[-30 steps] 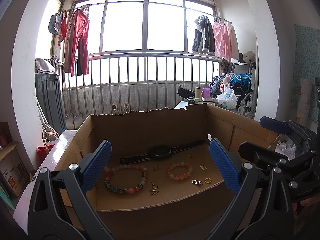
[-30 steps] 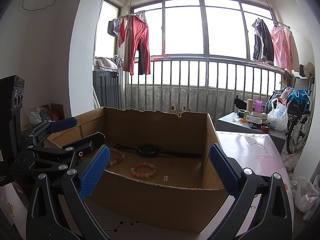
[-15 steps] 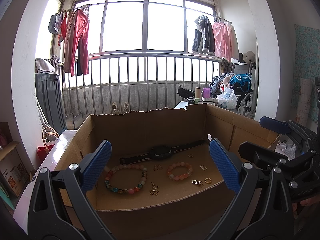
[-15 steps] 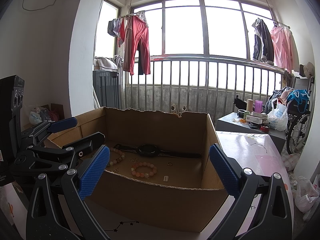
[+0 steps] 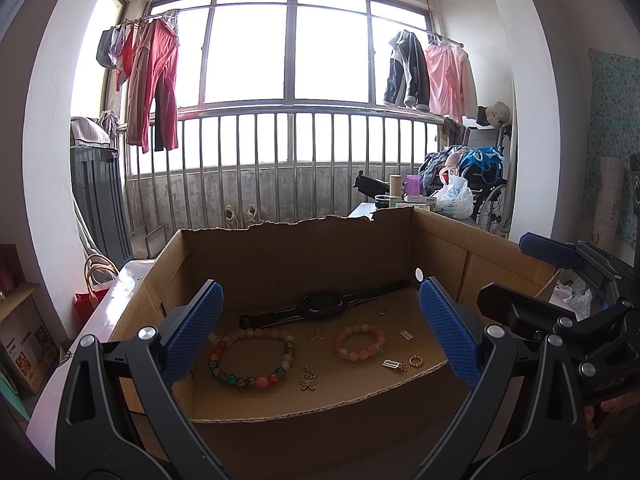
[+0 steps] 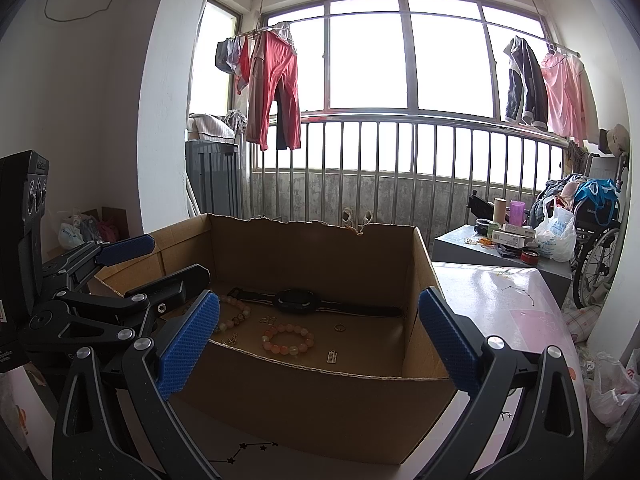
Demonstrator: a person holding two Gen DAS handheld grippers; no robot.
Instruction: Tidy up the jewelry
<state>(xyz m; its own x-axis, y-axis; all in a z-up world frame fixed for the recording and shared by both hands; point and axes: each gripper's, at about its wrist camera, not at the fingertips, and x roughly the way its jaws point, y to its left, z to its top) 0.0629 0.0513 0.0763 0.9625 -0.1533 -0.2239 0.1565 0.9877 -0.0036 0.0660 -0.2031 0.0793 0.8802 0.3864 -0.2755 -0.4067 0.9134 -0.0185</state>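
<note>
Both pairs of fingers are wide open and hold nothing. On the left gripper (image 5: 320,332) the blue fingers (image 5: 195,332) stand far apart in the lower part of its view. The right gripper (image 6: 318,340) looks the same in its own view. Both hang just in front of the brown cardboard box (image 5: 280,256), which sits on the shiny white worktop (image 6: 500,300).

All the jewelry lies loose on the box floor. A black watch with a long strap (image 5: 322,307) lies across the back. In front of it, at lower left of the left view, is a big bracelet of many-coloured beads (image 5: 252,358). To its right is a smaller bracelet of peach beads (image 5: 359,342). Small gold things lie around them: a butterfly charm (image 5: 308,384), a thin ring (image 5: 381,311) near the watch strap, a thicker ring (image 5: 416,360) by the front edge, and two tiny flat charms (image 5: 405,334).

I think the job has not really begun. Nothing is picked up, and the pieces look scattered, not sorted. I cannot see any tray or holder for them. Every piece seems left to do.
</note>
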